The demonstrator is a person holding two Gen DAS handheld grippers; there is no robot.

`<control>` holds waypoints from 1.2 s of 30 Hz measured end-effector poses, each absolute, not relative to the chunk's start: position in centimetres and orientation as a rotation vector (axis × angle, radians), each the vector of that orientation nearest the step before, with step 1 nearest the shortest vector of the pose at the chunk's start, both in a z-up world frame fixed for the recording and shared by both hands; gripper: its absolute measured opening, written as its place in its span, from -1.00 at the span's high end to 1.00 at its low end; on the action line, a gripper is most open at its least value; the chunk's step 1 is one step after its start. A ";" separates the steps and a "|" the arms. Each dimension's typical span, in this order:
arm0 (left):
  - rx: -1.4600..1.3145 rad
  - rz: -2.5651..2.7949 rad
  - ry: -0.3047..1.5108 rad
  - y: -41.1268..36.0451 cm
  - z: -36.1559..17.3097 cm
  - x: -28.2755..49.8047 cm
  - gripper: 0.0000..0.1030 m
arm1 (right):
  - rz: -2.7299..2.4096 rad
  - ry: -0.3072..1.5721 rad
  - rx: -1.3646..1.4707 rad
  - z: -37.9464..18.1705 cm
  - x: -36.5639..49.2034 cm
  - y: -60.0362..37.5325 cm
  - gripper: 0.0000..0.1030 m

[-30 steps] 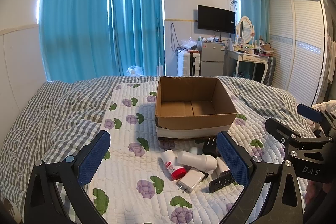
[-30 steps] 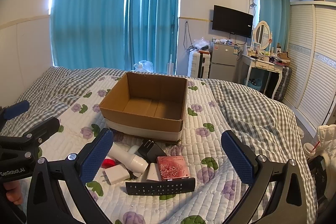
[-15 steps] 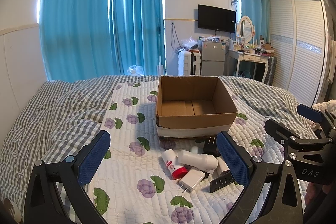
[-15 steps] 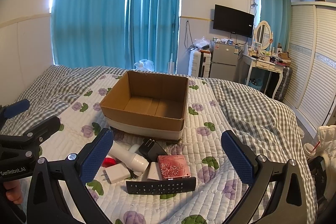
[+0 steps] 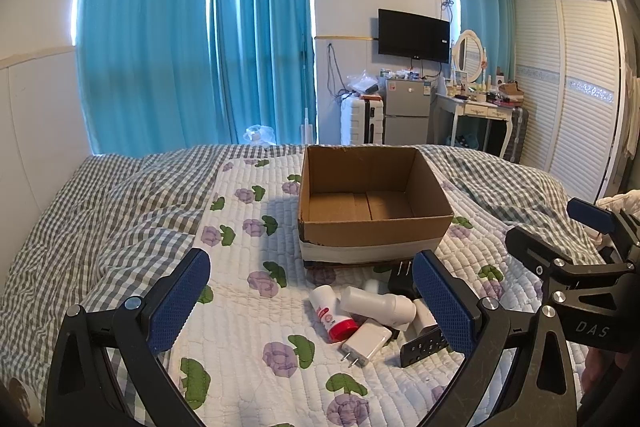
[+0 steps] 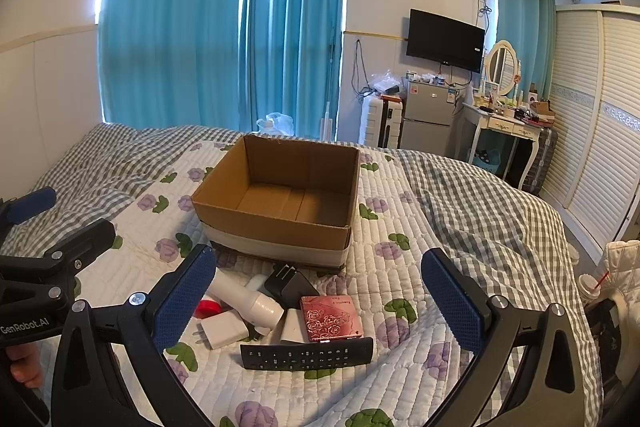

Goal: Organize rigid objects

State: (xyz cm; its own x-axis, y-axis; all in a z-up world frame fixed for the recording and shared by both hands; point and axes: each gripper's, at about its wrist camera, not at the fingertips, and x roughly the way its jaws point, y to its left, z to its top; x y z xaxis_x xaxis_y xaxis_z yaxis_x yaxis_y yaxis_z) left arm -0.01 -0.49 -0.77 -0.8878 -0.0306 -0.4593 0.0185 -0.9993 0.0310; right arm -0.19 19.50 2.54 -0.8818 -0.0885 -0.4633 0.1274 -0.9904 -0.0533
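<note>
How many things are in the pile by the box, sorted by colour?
White: 4 - bottle, charger, block, red-capped tube
Black: 2 - remote, plug
Pink: 1 - case
Total: 7; one small white piece behind is unclear.

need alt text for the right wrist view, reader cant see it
An open, empty-handed right gripper hovers over a flowered quilt on a bed, above a cluster of small items: a black remote, a pink rose-patterned case, a black plug, a white bottle and a white charger. Behind them sits an empty cardboard box; the left gripper shows at the left edge.
</note>
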 end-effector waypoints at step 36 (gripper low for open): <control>1.600 -2.632 -0.128 1.2 -16.3 -14.9 -0.66 | -2.415 0.056 1.622 -14.8 -16.9 22.8 -0.71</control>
